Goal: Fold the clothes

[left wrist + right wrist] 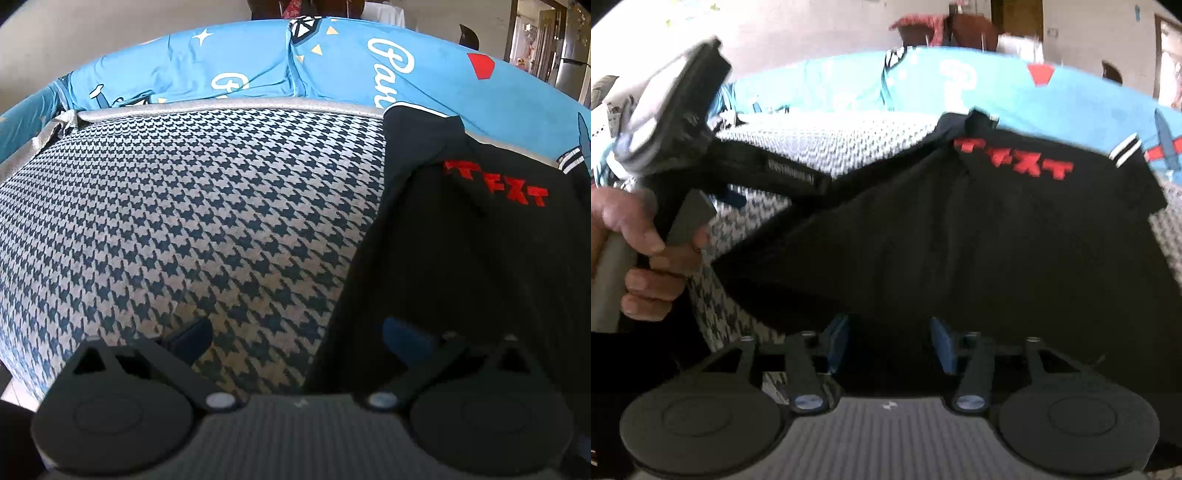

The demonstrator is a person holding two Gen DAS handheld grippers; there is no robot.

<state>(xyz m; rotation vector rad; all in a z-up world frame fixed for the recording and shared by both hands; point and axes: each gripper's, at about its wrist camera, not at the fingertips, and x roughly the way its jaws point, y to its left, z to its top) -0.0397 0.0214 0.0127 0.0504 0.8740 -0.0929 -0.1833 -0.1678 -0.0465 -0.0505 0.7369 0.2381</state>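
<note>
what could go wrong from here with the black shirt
1. Both grippers are open, so the black shirt is unheld; closing the right gripper now may pinch several bunched layers.
2. The left gripper straddles the shirt's edge and the houndstooth cover, so it could grab the cover too.

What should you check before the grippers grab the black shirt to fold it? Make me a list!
1. Left gripper open: ok, its blue pads are wide apart.
2. Right gripper open: ok, pads apart with nothing pinched.
3. Black shirt lying flat: not ok, it is rumpled and creased.
4. Shirt fully on the houndstooth cushion: not ok, its top edge lies over the blue printed sheet.
5. Free cushion surface beside the shirt: ok, bare pattern shows on the left.
6. Right gripper at the shirt's hem: cannot tell, the edge is hidden in dark fabric.
</note>
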